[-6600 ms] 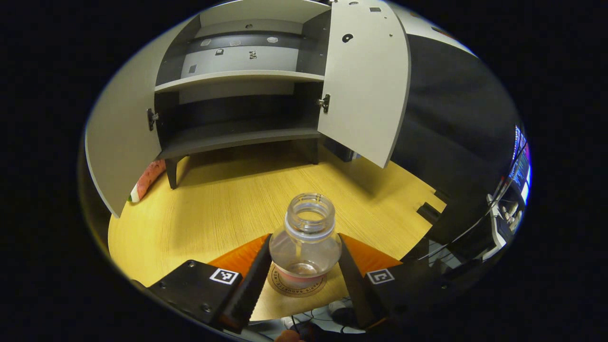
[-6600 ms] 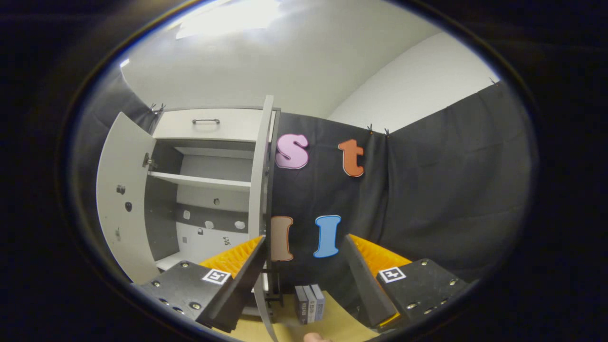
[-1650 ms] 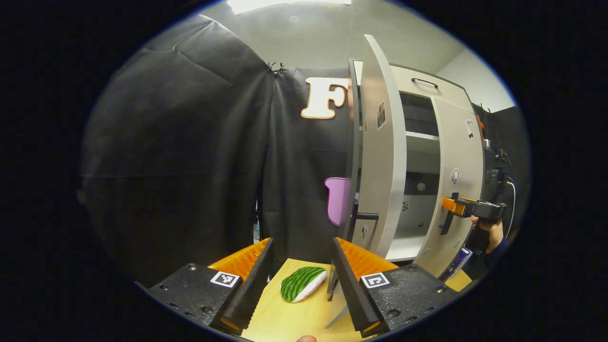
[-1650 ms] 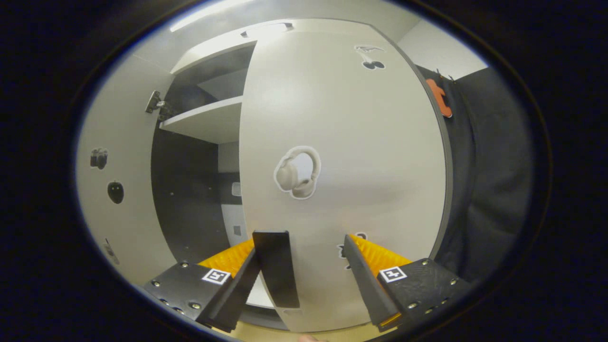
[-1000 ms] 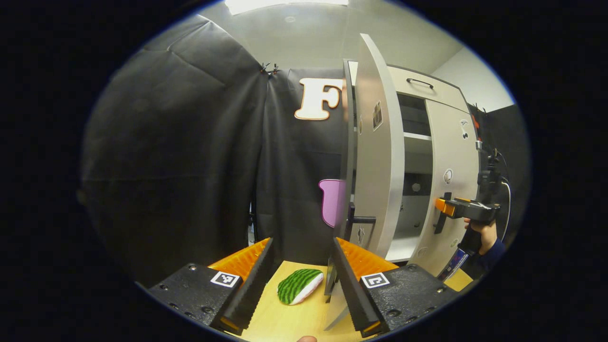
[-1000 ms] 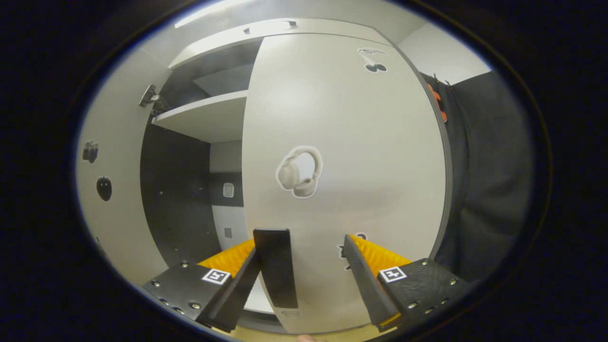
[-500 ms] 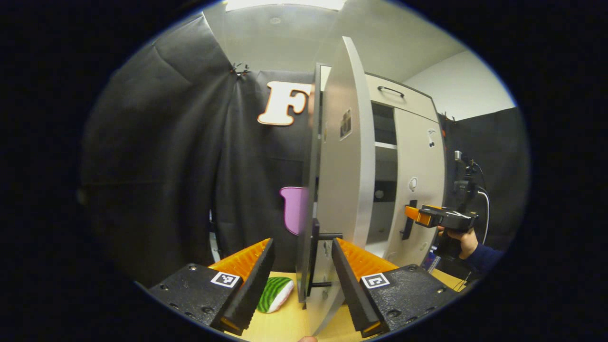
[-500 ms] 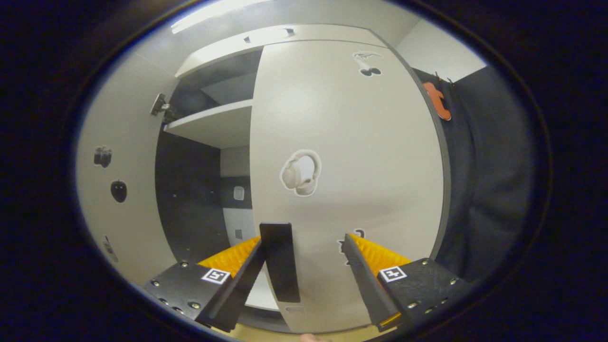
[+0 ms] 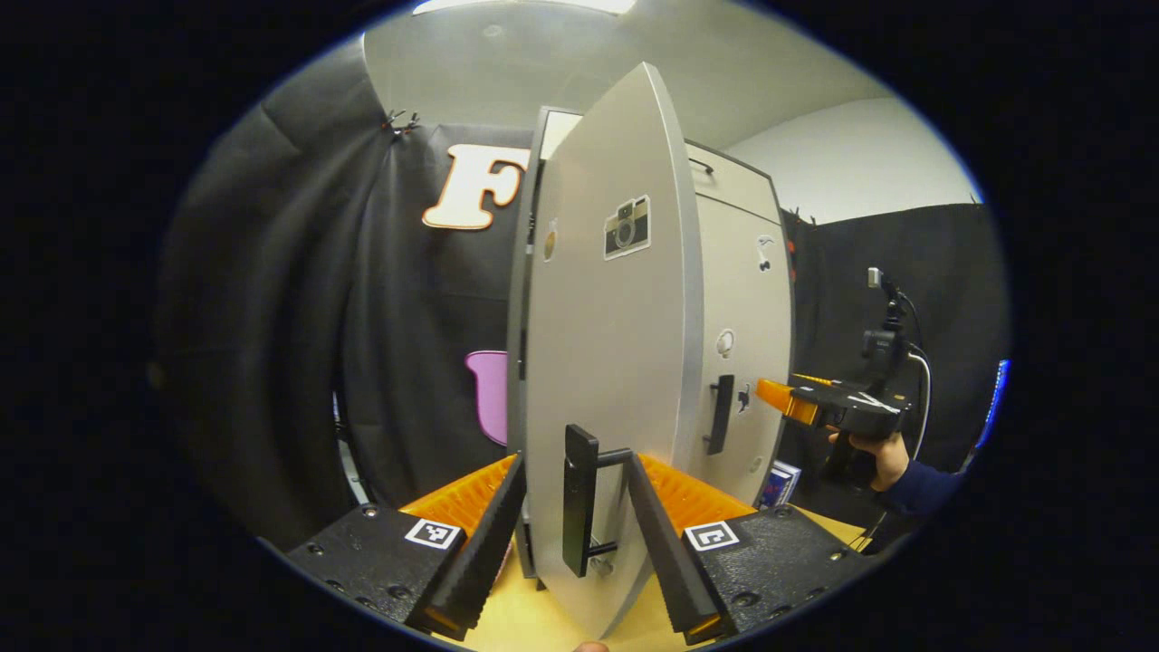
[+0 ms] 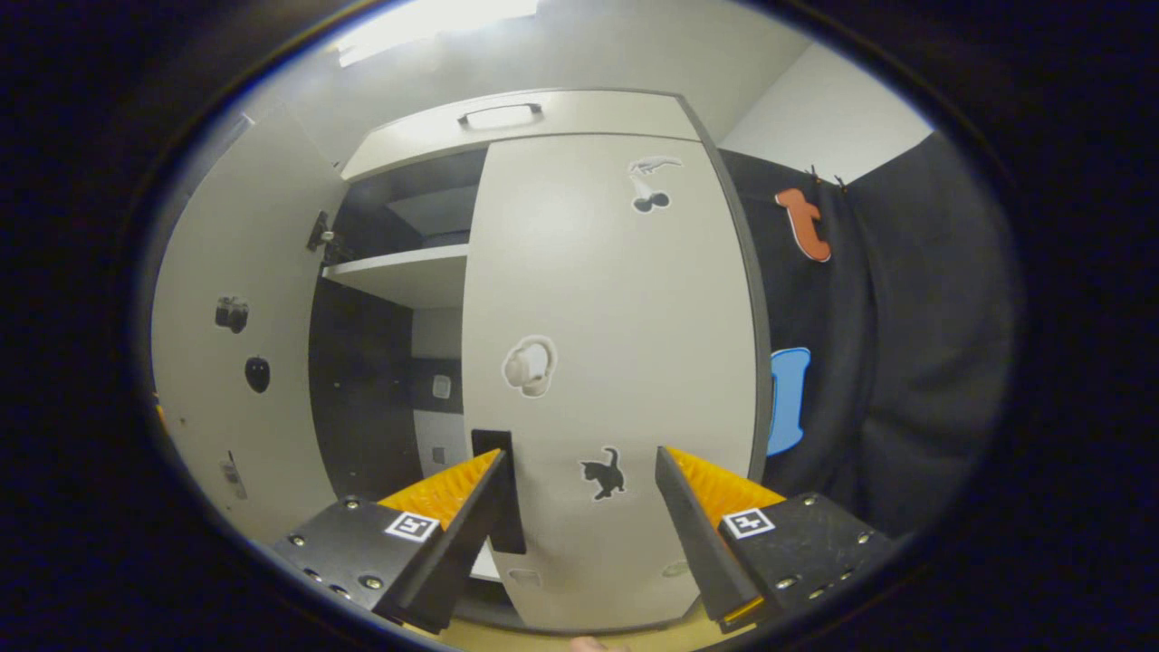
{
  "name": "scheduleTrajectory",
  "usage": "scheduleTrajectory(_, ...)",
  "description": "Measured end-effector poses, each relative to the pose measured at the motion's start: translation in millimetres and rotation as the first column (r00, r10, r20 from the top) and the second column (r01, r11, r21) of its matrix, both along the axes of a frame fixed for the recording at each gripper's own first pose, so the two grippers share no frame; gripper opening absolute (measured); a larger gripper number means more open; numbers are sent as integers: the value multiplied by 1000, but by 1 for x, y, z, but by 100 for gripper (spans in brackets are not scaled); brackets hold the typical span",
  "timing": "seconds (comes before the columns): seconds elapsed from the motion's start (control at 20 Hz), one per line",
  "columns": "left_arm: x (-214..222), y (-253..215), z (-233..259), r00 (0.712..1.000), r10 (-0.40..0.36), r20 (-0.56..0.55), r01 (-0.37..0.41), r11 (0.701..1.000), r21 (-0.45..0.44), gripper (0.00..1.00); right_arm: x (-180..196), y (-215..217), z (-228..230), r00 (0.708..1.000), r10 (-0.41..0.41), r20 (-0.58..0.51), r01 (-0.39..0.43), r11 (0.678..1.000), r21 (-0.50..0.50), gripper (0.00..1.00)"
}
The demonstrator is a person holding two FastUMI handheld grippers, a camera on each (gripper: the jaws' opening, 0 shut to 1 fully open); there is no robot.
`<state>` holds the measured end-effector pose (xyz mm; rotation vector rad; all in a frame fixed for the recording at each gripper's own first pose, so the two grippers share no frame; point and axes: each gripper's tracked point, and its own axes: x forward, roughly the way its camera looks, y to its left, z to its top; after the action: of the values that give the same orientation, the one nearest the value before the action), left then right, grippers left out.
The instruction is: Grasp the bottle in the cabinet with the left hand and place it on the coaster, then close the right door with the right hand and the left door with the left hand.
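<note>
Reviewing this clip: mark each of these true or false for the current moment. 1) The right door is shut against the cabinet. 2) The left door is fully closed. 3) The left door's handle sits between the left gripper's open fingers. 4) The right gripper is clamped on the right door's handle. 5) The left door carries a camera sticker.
1) True, or very nearly: in the right gripper view the right door lies flat across the cabinet front.
2) False. The left door stands partly open, and shelves show past it.
3) True. The handle lies between the left gripper fingers, untouched as far as shows.
4) False. The right gripper is open, off the door.
5) True: camera sticker.
</note>
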<state>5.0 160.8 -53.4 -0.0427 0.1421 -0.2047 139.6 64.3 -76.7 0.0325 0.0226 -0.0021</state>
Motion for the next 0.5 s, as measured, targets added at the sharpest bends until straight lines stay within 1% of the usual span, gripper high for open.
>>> scheduleTrajectory(0.1,9,-9,-2,1000,-19,2,19,1000,15,76,-9,-19,-2,1000,-27,-6,27,1000,-16,98)
scheduleTrajectory(0.2,15,-26,-5,999,-48,0,48,999,-11,76,-18,-42,-4,998,-64,-16,63,998,-30,98)
scheduleTrajectory(0.35,27,-48,-8,997,-71,0,71,995,-64,76,-30,-75,-5,993,-118,-31,118,993,-14,98)
scheduleTrajectory(0.4,32,-56,-9,997,-76,2,76,995,-71,70,-35,-86,-5,990,-135,-33,135,991,-6,98)
scheduleTrajectory(0.45,39,-62,-11,997,-75,4,75,995,-70,70,-38,-96,-4,988,-152,-34,152,988,-2,98)
scheduleTrajectory(0.5,46,-67,-13,998,-67,5,68,996,-61,76,-42,-107,-3,985,-168,-35,169,986,1,97)
